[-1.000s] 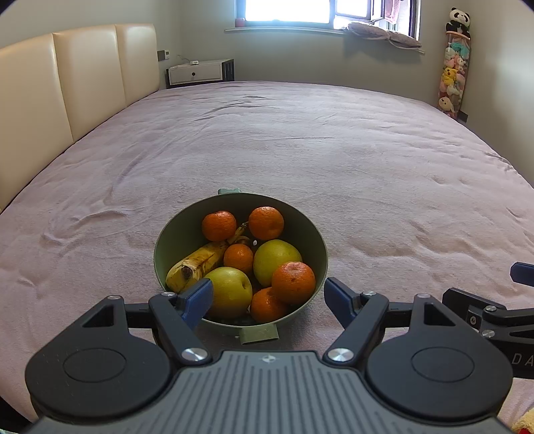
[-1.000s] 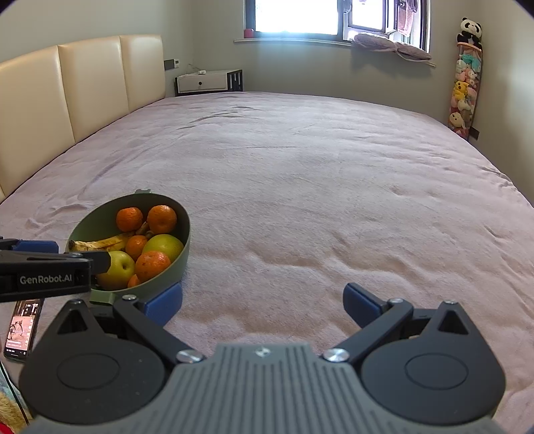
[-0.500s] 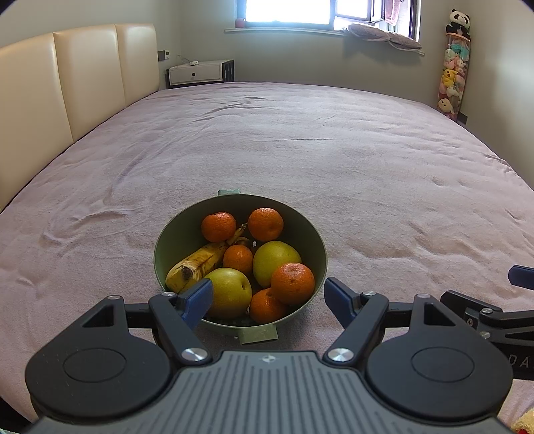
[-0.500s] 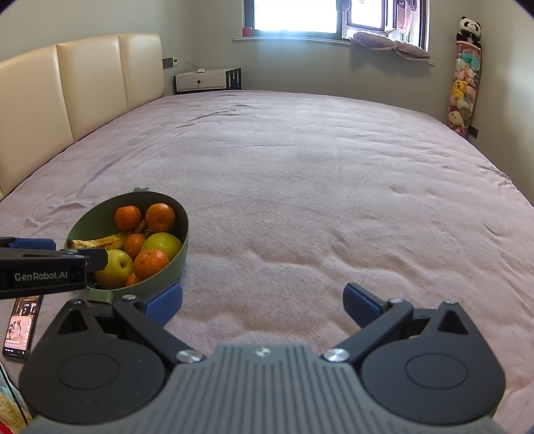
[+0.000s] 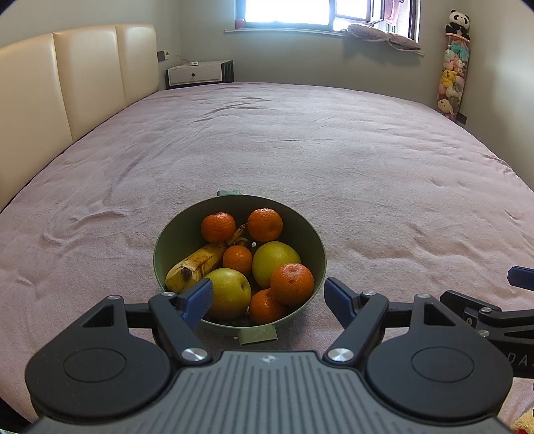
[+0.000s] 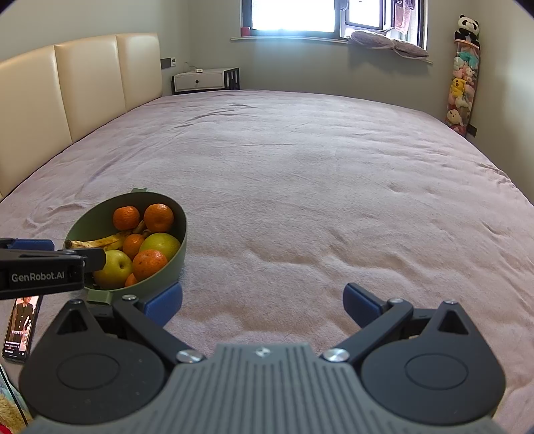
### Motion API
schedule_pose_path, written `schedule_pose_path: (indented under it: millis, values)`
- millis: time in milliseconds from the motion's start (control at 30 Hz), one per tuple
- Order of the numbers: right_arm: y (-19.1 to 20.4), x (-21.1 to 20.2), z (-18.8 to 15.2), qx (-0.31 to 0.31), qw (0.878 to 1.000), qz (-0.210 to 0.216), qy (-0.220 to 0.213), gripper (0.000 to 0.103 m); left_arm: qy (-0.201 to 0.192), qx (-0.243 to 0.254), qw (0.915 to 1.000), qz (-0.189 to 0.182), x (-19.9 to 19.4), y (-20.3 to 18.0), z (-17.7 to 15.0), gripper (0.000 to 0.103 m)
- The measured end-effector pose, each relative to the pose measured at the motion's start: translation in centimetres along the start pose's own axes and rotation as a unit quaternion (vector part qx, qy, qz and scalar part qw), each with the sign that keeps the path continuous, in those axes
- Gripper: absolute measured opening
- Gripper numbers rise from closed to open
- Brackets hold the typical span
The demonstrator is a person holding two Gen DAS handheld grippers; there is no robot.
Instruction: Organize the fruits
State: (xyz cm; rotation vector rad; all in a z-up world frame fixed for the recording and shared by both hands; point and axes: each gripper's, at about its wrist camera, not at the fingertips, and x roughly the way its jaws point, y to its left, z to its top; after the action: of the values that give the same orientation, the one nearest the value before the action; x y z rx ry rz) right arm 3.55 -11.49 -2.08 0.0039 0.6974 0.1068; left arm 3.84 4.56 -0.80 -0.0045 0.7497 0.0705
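Left wrist view shows the left claw (image 5: 268, 295) with its two blue fingers wide apart and nothing between them. It hovers just in front of a green bowl (image 5: 173, 240) that stands on the bed (image 5: 300, 150), which has a pink cover. The left blue finger (image 5: 197, 297) is over the near rim of the bowl, in front of a yellow-green apple (image 5: 230, 292). In the bowl lie a spotted banana (image 5: 197, 263), a second yellow-green fruit (image 5: 273, 258) and five mandarins; one mandarin (image 5: 292, 283) sits on top at the near right side. All the fruit is inside the bowl.

From the right wrist view, the right claw (image 6: 263, 302) is also wide apart and empty. It is above the bare bed cover, to the right of the bowl, and its left finger (image 6: 165, 302) is close to the bowl's outer wall; it is not possible to tell if they touch. A phone (image 6: 20, 329) with a lit screen lies on the bed at the left edge. At the far wall there are a window (image 6: 293, 15) and a white nightstand (image 6: 200, 80).
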Motion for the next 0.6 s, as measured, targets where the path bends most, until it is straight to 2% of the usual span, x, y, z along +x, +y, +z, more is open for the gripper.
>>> schedule_pose_path:
  millis: [600]
  values:
    - [-0.05, 0.04, 0.0, 0.004, 1.0, -0.004, 0.004, 0.099, 0.006, -0.001, 1.0, -0.007, 0.16, 0.19, 0.24, 0.089]
